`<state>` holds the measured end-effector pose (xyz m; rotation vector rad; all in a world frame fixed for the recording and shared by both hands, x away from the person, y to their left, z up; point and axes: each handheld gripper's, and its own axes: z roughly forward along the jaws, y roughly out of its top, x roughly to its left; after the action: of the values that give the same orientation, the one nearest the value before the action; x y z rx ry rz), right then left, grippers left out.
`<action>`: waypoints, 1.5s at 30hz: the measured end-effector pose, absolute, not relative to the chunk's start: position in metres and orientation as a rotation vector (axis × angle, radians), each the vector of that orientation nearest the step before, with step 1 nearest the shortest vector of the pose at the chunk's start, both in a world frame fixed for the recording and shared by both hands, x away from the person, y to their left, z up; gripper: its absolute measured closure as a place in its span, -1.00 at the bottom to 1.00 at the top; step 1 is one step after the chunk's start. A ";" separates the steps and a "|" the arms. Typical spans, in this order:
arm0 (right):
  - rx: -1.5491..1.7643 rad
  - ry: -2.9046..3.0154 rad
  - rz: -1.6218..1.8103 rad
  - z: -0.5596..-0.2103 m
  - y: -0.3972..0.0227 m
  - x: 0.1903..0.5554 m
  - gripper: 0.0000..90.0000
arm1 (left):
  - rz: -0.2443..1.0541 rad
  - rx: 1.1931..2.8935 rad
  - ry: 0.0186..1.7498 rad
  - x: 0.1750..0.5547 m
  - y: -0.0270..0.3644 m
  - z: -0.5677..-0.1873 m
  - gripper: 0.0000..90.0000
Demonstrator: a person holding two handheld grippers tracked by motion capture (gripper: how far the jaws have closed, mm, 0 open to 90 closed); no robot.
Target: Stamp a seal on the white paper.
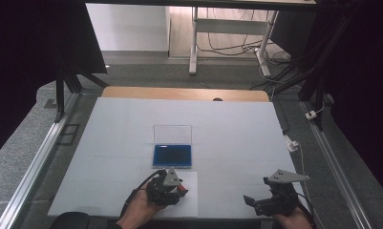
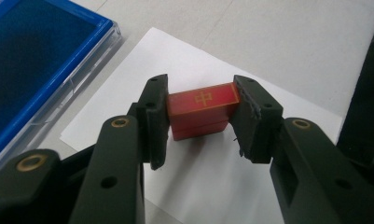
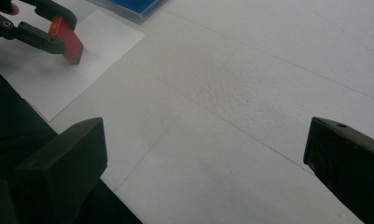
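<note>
Red and boxy, the stamp block (image 2: 201,112) sits clamped between the jaws of your left gripper (image 1: 172,186), each pad pressed flat against one of its short ends. A gold character and a thin gold border mark its upper face. You have it over the white paper sheet (image 2: 212,186), which lies at the near edge of the table (image 1: 227,129); in your right gripper view the block's lower end (image 3: 68,42) is at the sheet, though whether it touches cannot be told.

Just beyond the paper's far edge stands the blue ink pad case (image 1: 172,155), its clear lid (image 1: 172,133) raised upright along the far side. In your left gripper view the case's blue rim (image 2: 54,79) runs close along the paper's left corner, so room is tight on that side.

Your right gripper (image 1: 270,200) hovers at the near right of the table, well apart from the left one, its jaws spread wide with nothing between them. Between the two grippers and out to the right and far edges, the white table covering lies bare.
</note>
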<state>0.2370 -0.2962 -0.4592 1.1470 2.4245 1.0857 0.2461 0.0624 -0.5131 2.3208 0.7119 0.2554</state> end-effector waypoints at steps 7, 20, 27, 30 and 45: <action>1.147 2.426 1.085 -0.459 -0.296 0.237 -1.00 | 0.188 2.284 0.726 0.252 0.068 -0.515 0.30; 1.142 2.435 1.071 -0.459 -0.295 0.237 -1.00 | 0.239 2.318 0.709 0.248 0.063 -0.513 0.30; 1.144 2.435 1.073 -0.459 -0.296 0.237 -1.00 | 0.216 2.324 0.676 0.251 0.066 -0.513 0.29; 1.144 2.435 1.073 -0.459 -0.296 0.237 -1.00 | 0.208 2.330 0.665 0.253 0.066 -0.512 0.29; 1.142 2.435 1.071 -0.459 -0.296 0.237 -1.00 | 0.175 2.260 0.672 0.259 0.074 -0.496 0.28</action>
<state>0.2370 -0.2955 -0.4593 1.1419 2.4349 1.0711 0.2594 0.0742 -0.4964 2.2600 0.6718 0.1748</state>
